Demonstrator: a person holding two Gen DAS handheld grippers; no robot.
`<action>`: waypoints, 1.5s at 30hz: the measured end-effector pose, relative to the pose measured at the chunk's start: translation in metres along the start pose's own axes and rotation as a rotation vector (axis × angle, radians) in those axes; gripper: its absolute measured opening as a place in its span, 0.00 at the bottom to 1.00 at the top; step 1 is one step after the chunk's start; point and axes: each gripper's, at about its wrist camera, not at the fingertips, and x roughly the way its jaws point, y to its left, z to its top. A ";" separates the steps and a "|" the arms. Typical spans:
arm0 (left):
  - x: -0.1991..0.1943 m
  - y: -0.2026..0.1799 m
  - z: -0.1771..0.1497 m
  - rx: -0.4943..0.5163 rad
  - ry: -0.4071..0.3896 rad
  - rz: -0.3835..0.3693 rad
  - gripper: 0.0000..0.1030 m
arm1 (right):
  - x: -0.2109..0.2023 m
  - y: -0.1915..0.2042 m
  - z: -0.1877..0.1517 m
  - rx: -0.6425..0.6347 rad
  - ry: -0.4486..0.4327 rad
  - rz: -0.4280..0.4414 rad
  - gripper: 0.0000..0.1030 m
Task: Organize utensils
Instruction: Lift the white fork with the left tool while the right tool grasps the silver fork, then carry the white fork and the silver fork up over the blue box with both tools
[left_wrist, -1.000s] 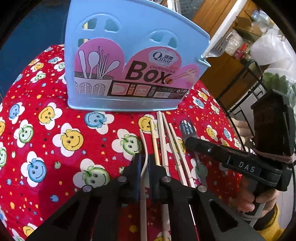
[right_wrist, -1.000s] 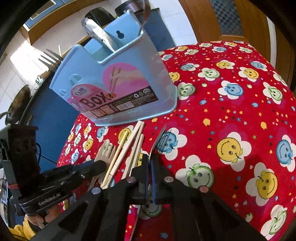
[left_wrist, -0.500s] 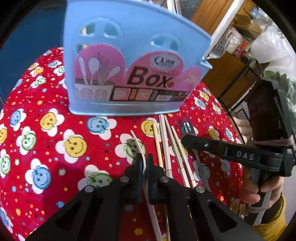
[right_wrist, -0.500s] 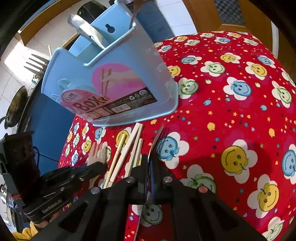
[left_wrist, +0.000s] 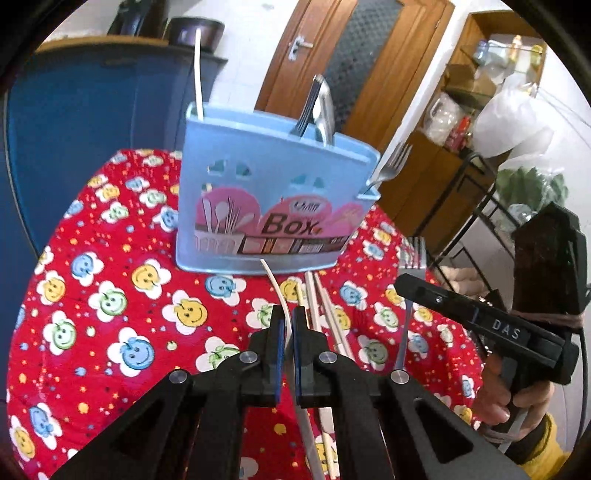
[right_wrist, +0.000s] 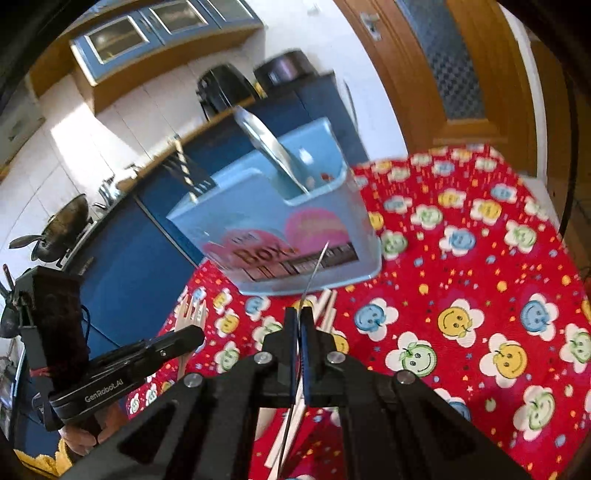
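A light blue utensil box (left_wrist: 273, 199) marked "Box" stands on the red smiley tablecloth (left_wrist: 110, 295); it also shows in the right wrist view (right_wrist: 280, 229). It holds a white handle (left_wrist: 198, 74), forks and a metal piece (left_wrist: 321, 110). My left gripper (left_wrist: 287, 325) is shut on a thin white curved utensil (left_wrist: 275, 284), lifted off the cloth. My right gripper (right_wrist: 298, 321) is shut on a thin metal utensil (right_wrist: 314, 273), its tip pointing at the box. Wooden chopsticks (left_wrist: 325, 310) and a fork (left_wrist: 412, 288) lie on the cloth in front of the box.
A blue cabinet (left_wrist: 74, 122) stands behind the table on the left. A wooden door (left_wrist: 354, 62) and shelves with bags (left_wrist: 480, 110) are behind on the right. The table edge drops off to the right near a black metal rack (left_wrist: 469, 221).
Both grippers have risen and pulled back from the box, each lifting its utensil off the cloth. The box now looks smaller and farther away.
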 end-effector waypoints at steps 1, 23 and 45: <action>-0.006 -0.002 0.000 0.009 -0.017 0.000 0.03 | -0.006 0.005 -0.001 -0.018 -0.026 -0.011 0.03; -0.075 -0.013 0.030 0.061 -0.261 0.045 0.03 | -0.071 0.045 -0.002 -0.095 -0.307 -0.091 0.03; -0.057 -0.008 0.147 0.095 -0.618 0.245 0.03 | -0.063 0.045 0.019 -0.141 -0.312 -0.079 0.03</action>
